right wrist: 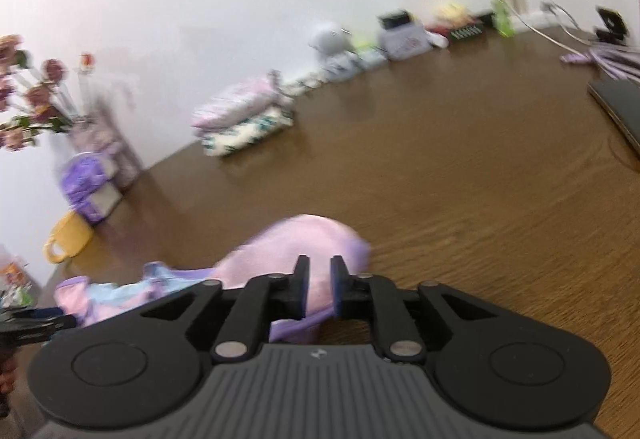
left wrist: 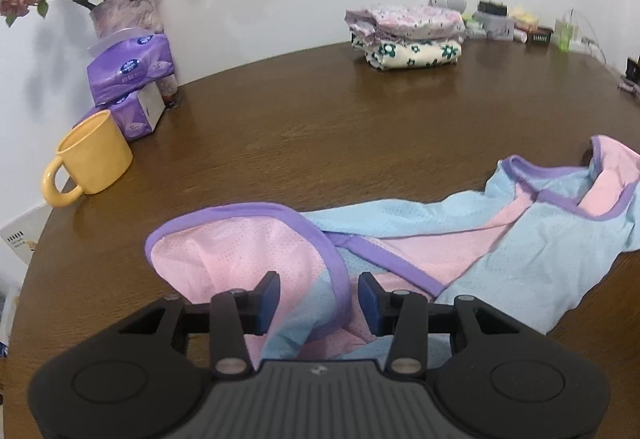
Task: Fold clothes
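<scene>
Even soft light; right wrist view motion-blurred; fisheye edges.

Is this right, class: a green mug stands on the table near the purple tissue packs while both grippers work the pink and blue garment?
Not quite. The mug is yellow, not green, as the left wrist view shows. It does stand on the table near the purple tissue packs, and the left gripper and right gripper both work the pink and blue garment.

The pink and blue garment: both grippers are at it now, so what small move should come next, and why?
Probably close the left gripper on the purple-trimmed edge lying between its open fingers. The right gripper looks nearly shut on the other end of the garment, which lies crumpled on the table. With both ends held, the cloth could be lifted and spread flat for folding.
</scene>
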A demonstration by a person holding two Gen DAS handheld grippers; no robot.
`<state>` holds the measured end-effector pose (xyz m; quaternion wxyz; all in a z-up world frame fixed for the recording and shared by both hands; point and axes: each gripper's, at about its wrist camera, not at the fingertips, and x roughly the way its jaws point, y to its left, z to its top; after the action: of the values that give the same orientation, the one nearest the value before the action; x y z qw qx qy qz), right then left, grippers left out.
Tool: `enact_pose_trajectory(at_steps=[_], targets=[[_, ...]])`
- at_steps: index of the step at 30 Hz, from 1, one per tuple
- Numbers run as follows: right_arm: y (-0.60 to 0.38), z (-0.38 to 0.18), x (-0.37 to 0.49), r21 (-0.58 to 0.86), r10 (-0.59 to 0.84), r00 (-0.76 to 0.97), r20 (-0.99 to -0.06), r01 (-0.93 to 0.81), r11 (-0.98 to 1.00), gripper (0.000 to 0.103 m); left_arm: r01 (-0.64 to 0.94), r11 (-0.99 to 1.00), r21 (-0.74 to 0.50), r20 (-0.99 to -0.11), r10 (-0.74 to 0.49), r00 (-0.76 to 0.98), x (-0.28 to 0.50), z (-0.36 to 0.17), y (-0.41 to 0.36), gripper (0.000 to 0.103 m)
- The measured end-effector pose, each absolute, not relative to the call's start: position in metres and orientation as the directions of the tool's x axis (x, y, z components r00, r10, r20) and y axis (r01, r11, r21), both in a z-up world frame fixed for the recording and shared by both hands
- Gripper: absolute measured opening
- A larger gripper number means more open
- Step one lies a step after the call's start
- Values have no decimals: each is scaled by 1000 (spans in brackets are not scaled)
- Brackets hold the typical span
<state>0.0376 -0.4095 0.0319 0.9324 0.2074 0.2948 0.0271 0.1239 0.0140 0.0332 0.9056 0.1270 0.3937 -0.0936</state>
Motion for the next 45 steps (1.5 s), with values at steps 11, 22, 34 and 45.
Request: enact_pose_trajectory(at_steps=[11,22,34,45], targets=[[-332,33,39,314,288,791,-539,-129,941,62,272,948,166,-747,-59,662,123,27,12,29],[-255,25,44,164,303,778,-550,-255,953,98,215,975,52,-709,-115,695,116,36,39,2],[-240,12,56,160,251,741,-624,-193,968,100,-46,977,-206,-622,-94,777,68,46,132,2],[-236,7,58,156,203,713,-671,-132,979,101,-180,936,-303,-651,-65,756,42,27,173,5]])
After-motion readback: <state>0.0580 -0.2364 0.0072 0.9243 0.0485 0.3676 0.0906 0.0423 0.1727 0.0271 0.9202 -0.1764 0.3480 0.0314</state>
